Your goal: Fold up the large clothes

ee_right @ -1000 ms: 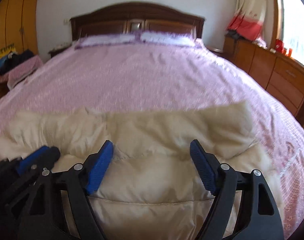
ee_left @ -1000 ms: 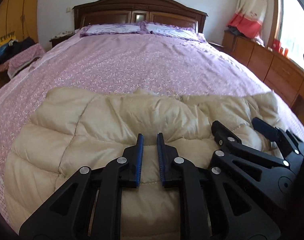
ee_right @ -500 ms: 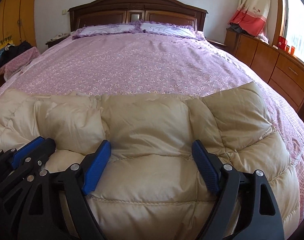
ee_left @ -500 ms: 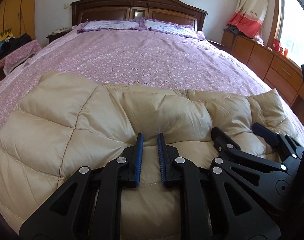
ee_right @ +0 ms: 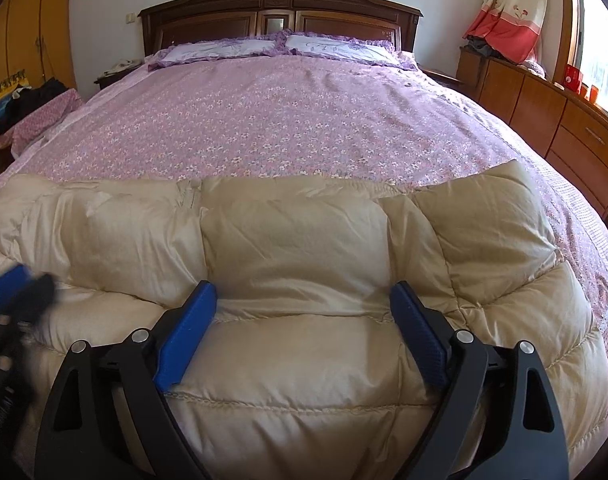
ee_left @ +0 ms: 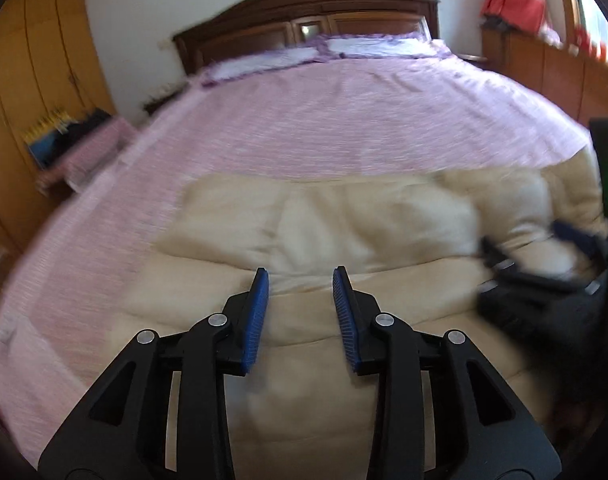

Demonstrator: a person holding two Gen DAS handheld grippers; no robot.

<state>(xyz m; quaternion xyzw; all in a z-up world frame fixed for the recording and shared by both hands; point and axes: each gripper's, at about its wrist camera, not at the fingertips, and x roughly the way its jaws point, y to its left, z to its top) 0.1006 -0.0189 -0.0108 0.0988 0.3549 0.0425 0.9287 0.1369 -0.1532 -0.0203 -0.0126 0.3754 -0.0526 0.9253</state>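
A cream quilted puffer coat (ee_right: 295, 236) lies across the near end of the bed (ee_right: 287, 120), its far part doubled over into a thick roll. My right gripper (ee_right: 303, 286) hovers just over the coat's middle, its jaws wide and still opening, with nothing pinched. In the left wrist view, which is motion-blurred, my left gripper (ee_left: 299, 272) is over the coat (ee_left: 344, 220) with its jaws opening. The fabric lies under the gap and the pads do not press on it. Each gripper shows in the other's view: the right gripper (ee_left: 528, 240) and the left gripper (ee_right: 19, 280).
Pink floral bedspread (ee_left: 344, 120) stretches to two pillows (ee_right: 271, 46) and a dark wooden headboard (ee_right: 279, 8). Wooden cabinets (ee_right: 564, 120) line the right side under a window and curtain. A stool piled with clothes (ee_right: 35, 112) and a yellow wardrobe stand at the left.
My left jaws have spread from a narrow gap to clearly apart, and that view has swung and tilted. The right jaws have widened a little over the coat.
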